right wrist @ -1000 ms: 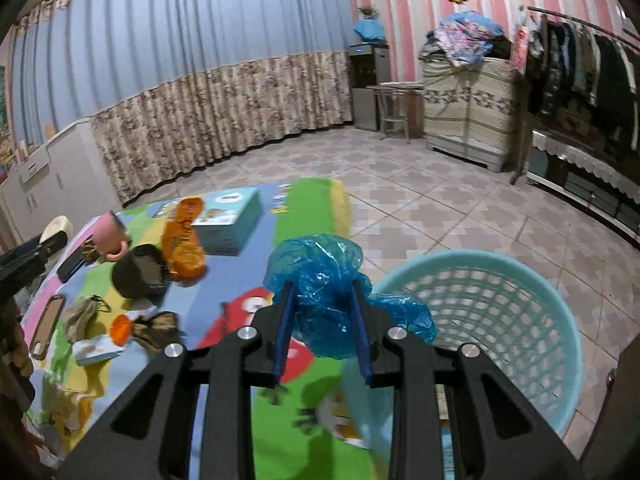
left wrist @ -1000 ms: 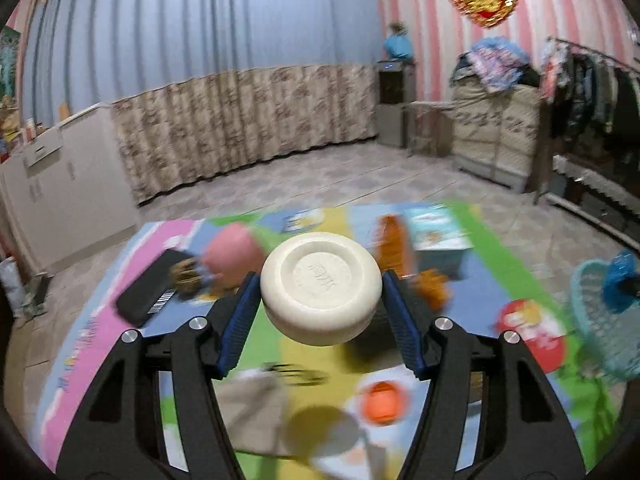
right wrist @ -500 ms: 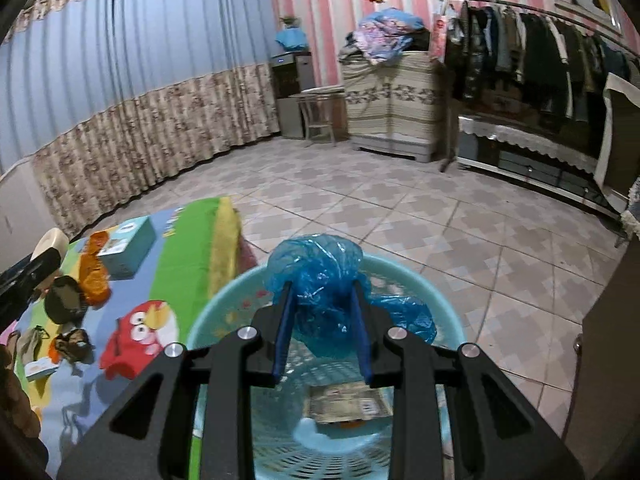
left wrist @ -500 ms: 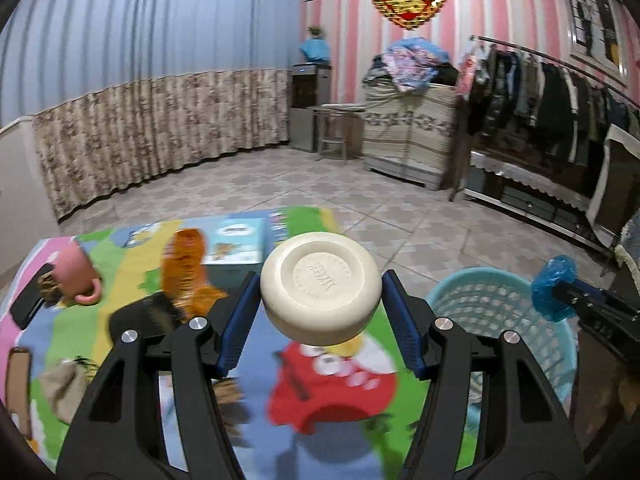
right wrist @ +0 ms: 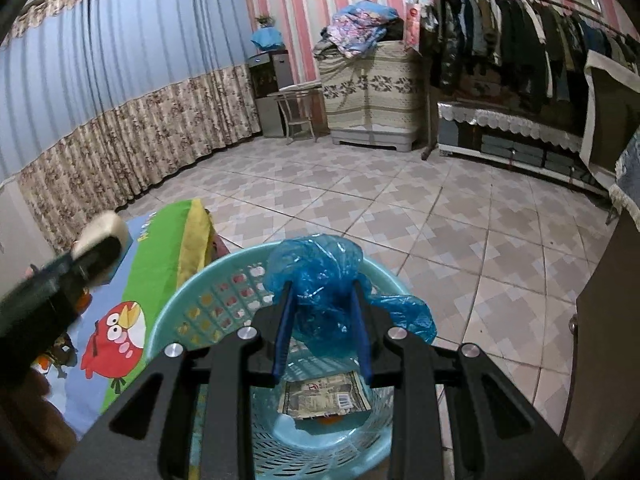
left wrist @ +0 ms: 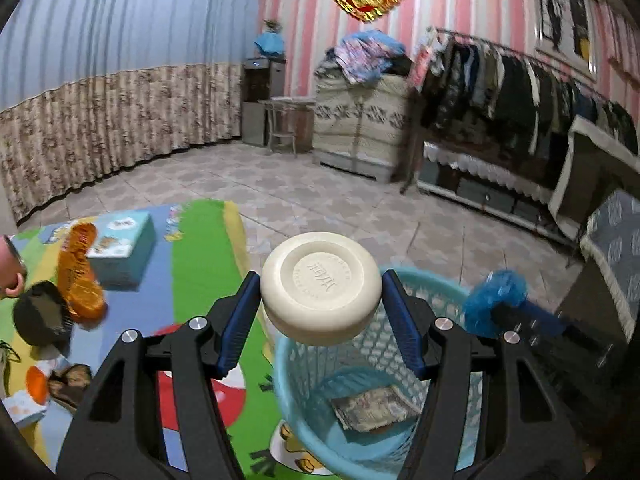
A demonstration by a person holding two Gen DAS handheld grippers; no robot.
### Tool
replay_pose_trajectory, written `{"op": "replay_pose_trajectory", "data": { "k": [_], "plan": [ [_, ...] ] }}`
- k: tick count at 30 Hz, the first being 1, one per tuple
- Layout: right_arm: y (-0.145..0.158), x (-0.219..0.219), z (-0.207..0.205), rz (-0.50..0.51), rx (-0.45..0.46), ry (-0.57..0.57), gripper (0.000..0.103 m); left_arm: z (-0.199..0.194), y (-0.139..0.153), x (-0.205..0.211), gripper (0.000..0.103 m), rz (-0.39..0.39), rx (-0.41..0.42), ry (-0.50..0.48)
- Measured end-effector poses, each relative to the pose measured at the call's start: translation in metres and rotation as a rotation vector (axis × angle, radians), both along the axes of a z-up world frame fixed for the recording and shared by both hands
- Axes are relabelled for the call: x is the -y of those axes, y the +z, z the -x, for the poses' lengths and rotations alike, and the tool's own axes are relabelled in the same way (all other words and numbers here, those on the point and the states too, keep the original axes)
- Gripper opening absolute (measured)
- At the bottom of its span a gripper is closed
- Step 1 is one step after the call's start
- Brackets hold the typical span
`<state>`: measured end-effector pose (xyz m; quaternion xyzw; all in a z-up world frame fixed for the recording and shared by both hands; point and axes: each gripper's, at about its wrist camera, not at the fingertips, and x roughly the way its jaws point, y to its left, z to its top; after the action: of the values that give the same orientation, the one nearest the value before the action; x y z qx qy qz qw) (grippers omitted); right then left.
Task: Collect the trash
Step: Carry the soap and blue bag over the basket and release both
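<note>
Left gripper (left wrist: 320,312) pinches soap (left wrist: 320,288) at frame centre, over basket (left wrist: 296,412) near rim. Right gripper (right wrist: 320,320) clamps blue bag (right wrist: 320,280) above basket (right wrist: 192,300) opening; flat packet (right wrist: 324,396) at bottom. Mat (left wrist: 200,260) clutter lower left, open tile floor (right wrist: 440,220) beyond rim.

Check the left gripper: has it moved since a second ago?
Yes. The left gripper, gripping the soap bar, swung from over the play mat to above the basket.
</note>
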<state>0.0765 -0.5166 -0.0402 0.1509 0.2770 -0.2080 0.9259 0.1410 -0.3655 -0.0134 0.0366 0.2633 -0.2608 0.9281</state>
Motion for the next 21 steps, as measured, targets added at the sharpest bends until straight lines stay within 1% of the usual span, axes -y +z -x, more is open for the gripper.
{"op": "replay_pose_trajectory", "data": {
  "k": [2,4,6,8,9,11,13,17,19,21],
  "plan": [
    [-0.003,0.005,0.0,-0.01,-0.007,-0.023,0.028,-0.002,-0.012,0.008,0.061,-0.031,-0.037,-0.012],
    [-0.006,0.008,0.0,-0.02,-0.013,-0.038,0.028,-0.006,-0.019,0.015,0.061,-0.064,-0.056,-0.044],
    [-0.009,0.008,-0.002,-0.02,-0.026,-0.047,0.028,-0.007,-0.022,0.017,0.061,-0.086,-0.029,-0.042],
    [-0.011,0.008,-0.005,-0.024,-0.036,-0.051,0.028,-0.011,-0.027,0.019,0.061,-0.09,-0.041,-0.055],
    [-0.013,0.008,-0.005,-0.026,-0.041,-0.053,0.028,-0.015,-0.031,0.019,0.061,-0.084,-0.066,-0.067],
    [-0.016,0.007,-0.007,-0.033,-0.047,-0.054,0.028,-0.02,-0.034,0.021,0.061,-0.081,-0.089,-0.084],
    [-0.018,0.006,-0.008,-0.038,-0.051,-0.053,0.028,-0.022,-0.037,0.023,0.061,-0.094,-0.085,-0.085],
    [-0.02,0.004,-0.011,-0.035,-0.06,-0.05,0.028,-0.023,-0.037,0.022,0.073,-0.092,-0.079,-0.072],
    [-0.02,0.002,-0.011,-0.032,-0.058,-0.048,0.028,-0.021,-0.034,0.019,0.076,-0.094,-0.061,-0.061],
    [-0.02,0.0,-0.011,-0.026,-0.059,-0.044,0.028,-0.017,-0.031,0.016,0.081,-0.111,-0.035,-0.042]
  ]
}}
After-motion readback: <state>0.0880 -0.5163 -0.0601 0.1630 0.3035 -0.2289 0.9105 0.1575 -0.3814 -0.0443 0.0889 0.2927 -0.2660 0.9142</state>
